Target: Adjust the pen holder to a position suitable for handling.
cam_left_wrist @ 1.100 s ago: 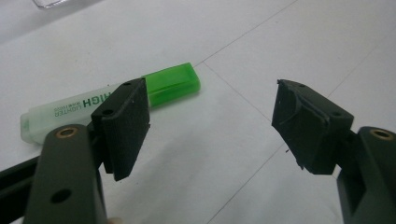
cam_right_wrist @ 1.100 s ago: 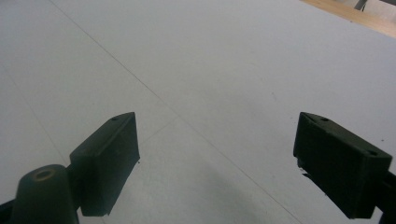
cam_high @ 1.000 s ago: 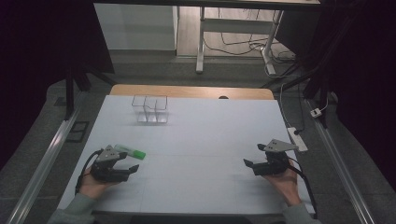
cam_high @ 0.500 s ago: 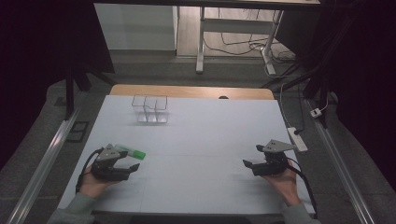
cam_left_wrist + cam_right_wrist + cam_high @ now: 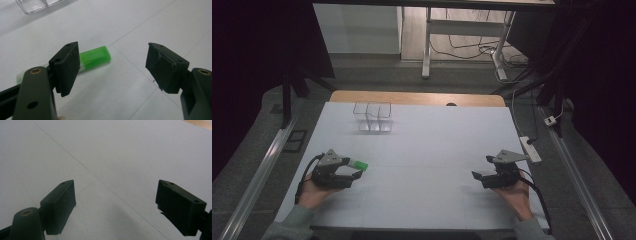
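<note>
A small green-capped tube (image 5: 358, 164) lies on the white table (image 5: 427, 145) at the near left. In the left gripper view its green cap (image 5: 95, 57) rests flat on the table just beyond my left jaw, which hides the rest of it. My left gripper (image 5: 354, 169) (image 5: 112, 51) is open around the spot beside the cap, with nothing between its jaws. My right gripper (image 5: 482, 168) (image 5: 116, 185) is open at the near right over bare table, holding nothing.
A clear plastic container (image 5: 373, 116) with compartments stands at the far left of the table; a corner of the container (image 5: 37, 5) shows ahead of the left gripper. A wooden strip (image 5: 412, 97) runs along the far edge. A power strip (image 5: 530, 149) lies beside the right edge.
</note>
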A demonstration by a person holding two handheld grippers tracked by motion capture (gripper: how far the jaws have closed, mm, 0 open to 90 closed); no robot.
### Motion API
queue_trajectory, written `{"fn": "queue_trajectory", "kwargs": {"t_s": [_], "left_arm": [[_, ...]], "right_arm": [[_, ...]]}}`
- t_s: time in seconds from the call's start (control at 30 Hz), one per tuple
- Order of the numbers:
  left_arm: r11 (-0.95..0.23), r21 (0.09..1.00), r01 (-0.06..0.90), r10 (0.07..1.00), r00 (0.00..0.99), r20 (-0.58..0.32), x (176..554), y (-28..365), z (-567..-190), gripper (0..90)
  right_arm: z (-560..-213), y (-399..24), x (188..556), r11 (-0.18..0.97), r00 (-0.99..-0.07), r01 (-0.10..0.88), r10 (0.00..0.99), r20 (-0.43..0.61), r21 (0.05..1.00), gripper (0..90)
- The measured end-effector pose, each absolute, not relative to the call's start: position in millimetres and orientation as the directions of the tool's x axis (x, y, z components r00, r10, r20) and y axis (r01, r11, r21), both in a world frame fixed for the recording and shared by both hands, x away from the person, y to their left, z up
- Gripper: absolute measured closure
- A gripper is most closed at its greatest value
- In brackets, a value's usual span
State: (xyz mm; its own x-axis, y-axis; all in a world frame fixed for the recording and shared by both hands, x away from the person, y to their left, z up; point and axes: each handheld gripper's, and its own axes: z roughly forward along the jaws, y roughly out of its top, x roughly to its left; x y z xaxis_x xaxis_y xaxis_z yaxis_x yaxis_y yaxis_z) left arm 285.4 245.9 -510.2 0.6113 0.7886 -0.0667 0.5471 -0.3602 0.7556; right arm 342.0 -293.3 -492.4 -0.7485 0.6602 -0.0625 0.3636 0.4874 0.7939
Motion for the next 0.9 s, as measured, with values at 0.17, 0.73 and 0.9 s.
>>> {"fn": "queue_trajectory", "kwargs": {"t_s": [0.17,0.73,0.9], "left_arm": [[-0.350,0.760,0.547,0.790,0.608,-0.075,286.6,250.1,-505.5,28.1],[-0.326,0.754,0.570,0.821,0.567,-0.074,321.6,259.1,-483.9,28.4],[-0.319,0.750,0.579,0.826,0.558,-0.079,335.1,260.9,-479.7,28.5]], "right_arm": [[-492.4,-293.3,342.1,0.483,-0.748,0.365,0.661,-0.058,0.796,15.9],[-495.4,-291.6,345.4,0.486,-0.752,0.371,0.658,-0.052,0.791,16.1],[-495.7,-291.5,345.5,0.484,-0.751,0.373,0.659,-0.049,0.791,16.1]]}}
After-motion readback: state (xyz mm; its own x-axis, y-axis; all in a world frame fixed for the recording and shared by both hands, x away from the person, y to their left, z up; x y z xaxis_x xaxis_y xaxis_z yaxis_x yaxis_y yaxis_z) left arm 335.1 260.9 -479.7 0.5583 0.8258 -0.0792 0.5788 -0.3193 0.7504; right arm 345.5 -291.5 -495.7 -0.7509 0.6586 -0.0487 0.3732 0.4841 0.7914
